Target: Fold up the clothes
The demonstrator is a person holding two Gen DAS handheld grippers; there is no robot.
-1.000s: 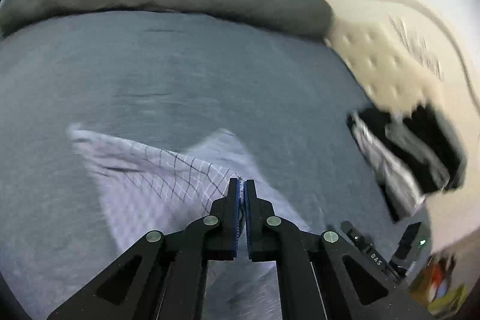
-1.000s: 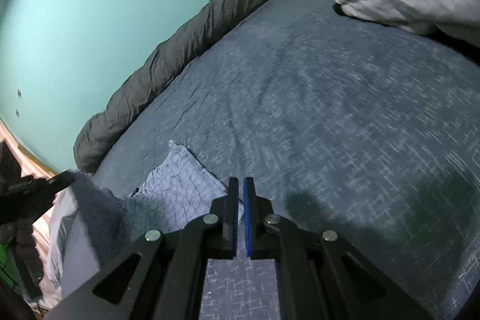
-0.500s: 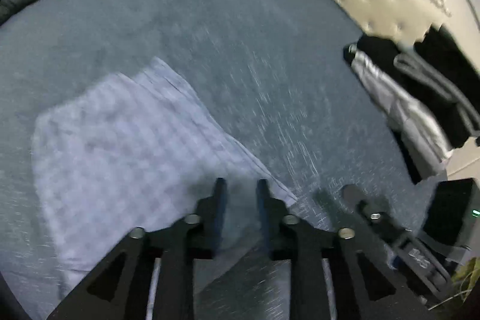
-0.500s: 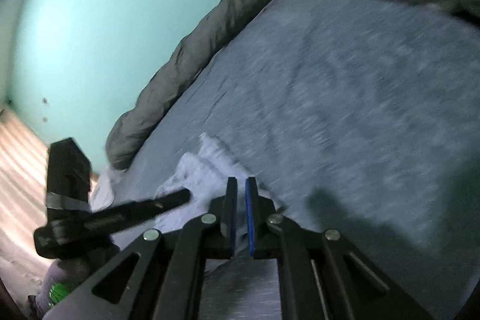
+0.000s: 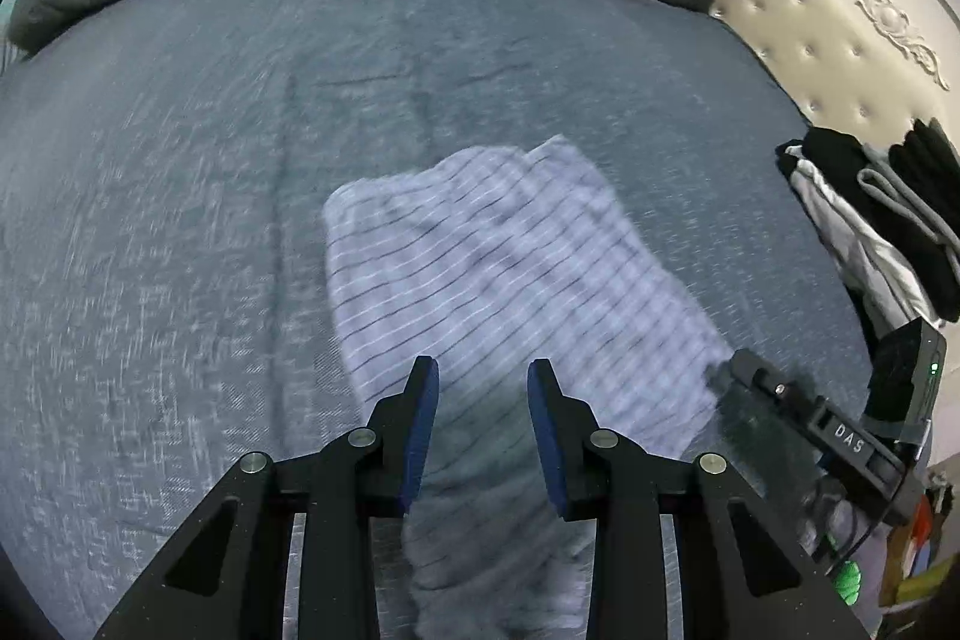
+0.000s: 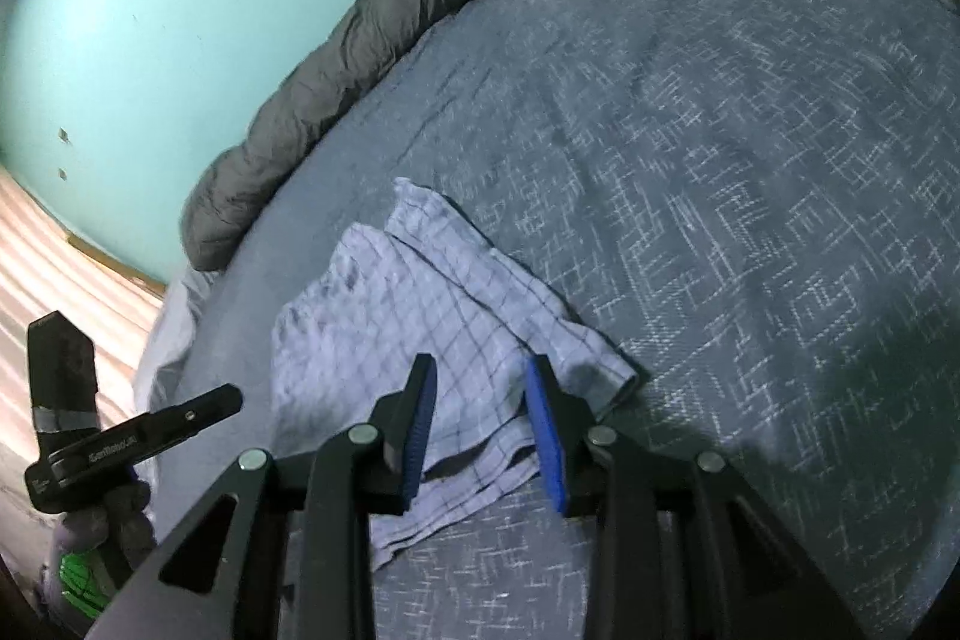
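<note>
Checked cloth [image 5: 504, 280] lies doubled over, mid-bed [image 5: 180, 160] — fold laid. Left gripper [image 5: 483, 376] and right gripper [image 6: 480, 376] both spread apart, holding nothing. Judgement: next needs a regrip on an edge — or a fresh garment.

A pale lilac checked garment [image 5: 504, 274] lies folded and flat on the grey-blue bedspread [image 5: 180, 160].
</note>
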